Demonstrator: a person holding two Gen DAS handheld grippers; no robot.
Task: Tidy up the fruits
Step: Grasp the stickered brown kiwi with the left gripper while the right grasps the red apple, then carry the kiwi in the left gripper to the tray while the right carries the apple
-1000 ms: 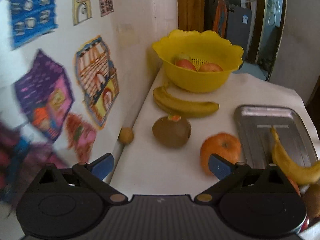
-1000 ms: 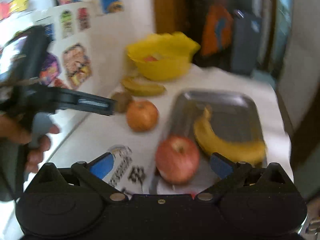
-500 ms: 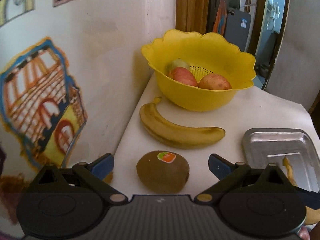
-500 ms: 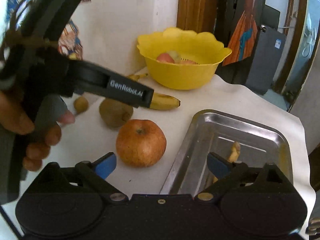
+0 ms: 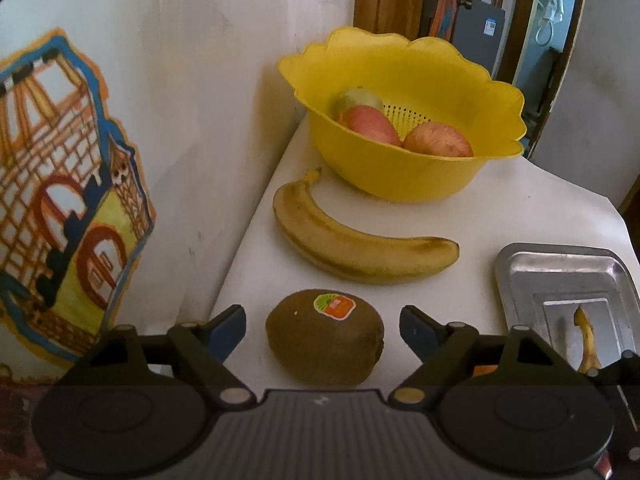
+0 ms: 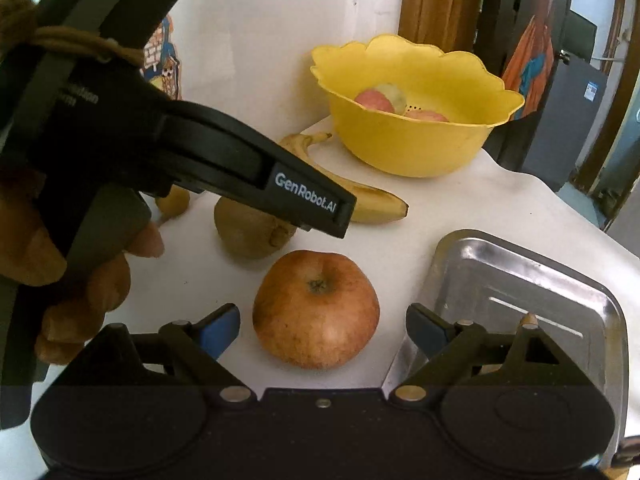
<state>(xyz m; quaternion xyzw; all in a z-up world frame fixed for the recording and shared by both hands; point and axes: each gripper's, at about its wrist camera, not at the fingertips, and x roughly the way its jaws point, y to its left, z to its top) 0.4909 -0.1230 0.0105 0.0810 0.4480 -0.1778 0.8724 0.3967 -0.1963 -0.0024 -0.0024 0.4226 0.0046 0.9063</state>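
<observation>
- Left gripper [image 5: 322, 326]: fingers wide open, empty; has moved closer, so kiwi [image 5: 325, 336] now sits between the tips, lower centre vs 0.5 s ago.
- Right gripper [image 6: 323, 330]: fingers wide open, nothing held; apple [image 6: 316, 314] now between them, lower centre, on tabletop [image 6: 460, 208].
- Bowl [image 5: 404, 172] unchanged, upper right.

Brown kiwi [image 5: 325, 336] w/ orange-green sticker on top, lying on its side near table's wall-side edge. Banana [image 5: 356, 240], yellow w/ brown marks, lies flat just beyond it, stem toward yellow bowl [image 5: 404, 172] at far corner; bowl holds apples [image 5: 438, 144]. Reddish apple [image 6: 316, 314] sits stem-up beside steel tray [image 6: 520, 276].
</observation>
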